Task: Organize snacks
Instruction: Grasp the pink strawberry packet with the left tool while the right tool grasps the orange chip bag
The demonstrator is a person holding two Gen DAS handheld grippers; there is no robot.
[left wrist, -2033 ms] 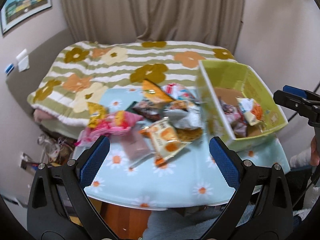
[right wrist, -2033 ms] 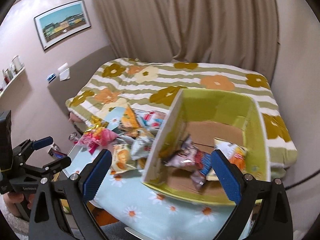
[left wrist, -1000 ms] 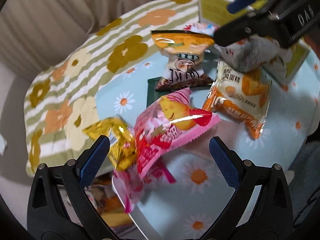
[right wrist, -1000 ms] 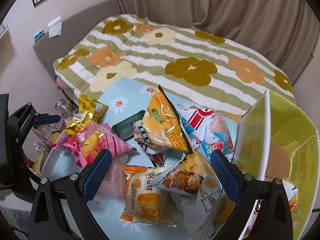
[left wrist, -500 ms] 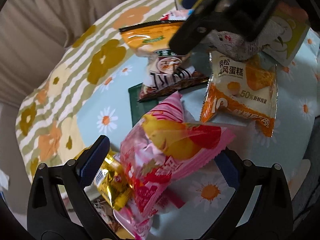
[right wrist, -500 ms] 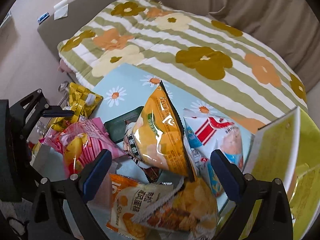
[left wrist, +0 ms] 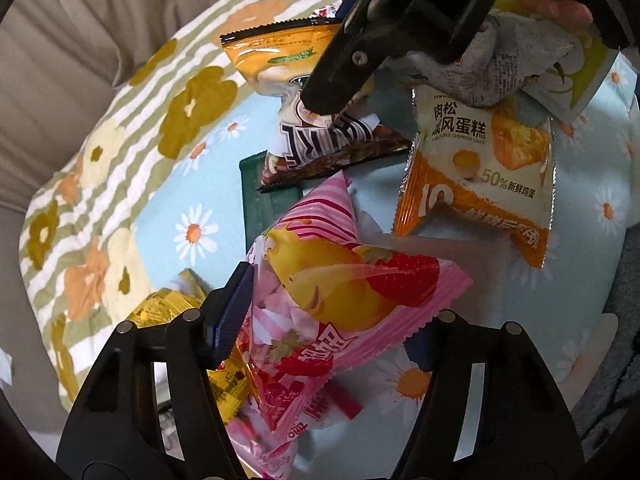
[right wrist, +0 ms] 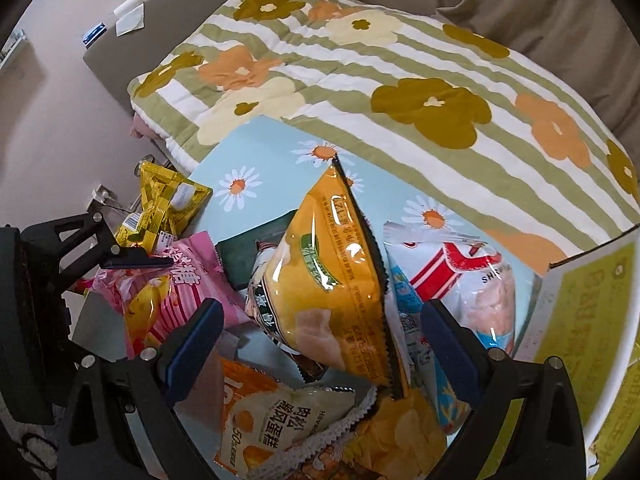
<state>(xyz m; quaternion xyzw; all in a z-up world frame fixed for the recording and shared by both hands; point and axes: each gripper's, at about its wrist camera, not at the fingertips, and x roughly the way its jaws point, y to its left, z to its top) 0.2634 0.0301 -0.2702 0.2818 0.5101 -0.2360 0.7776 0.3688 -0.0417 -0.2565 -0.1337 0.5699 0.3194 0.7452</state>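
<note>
Several snack bags lie on a blue daisy-print table (left wrist: 192,236). My left gripper (left wrist: 336,316) has closed in on a pink candy bag (left wrist: 344,292); its left pad (left wrist: 236,308) touches the bag and the right pad is hidden behind it. The same pink bag shows in the right wrist view (right wrist: 160,300). My right gripper (right wrist: 320,348) is open, its jaws on either side of an upright orange chip bag (right wrist: 332,280), not touching it. That orange bag shows in the left wrist view (left wrist: 288,52) under the right gripper (left wrist: 340,92). A yellow-green box (right wrist: 592,320) stands to the right.
An orange chiffon-cake bag (left wrist: 480,176) (right wrist: 272,416), a white and red bag (right wrist: 468,280), a gold packet (right wrist: 168,200) (left wrist: 164,308) and a dark green flat pack (left wrist: 260,204) lie around. A flowered striped quilt (right wrist: 400,80) covers the bed behind the table.
Both grippers have dropped from above the table down into the snack pile. My left jaws have narrowed around the pink bag. My right gripper has moved over the orange chip bag.
</note>
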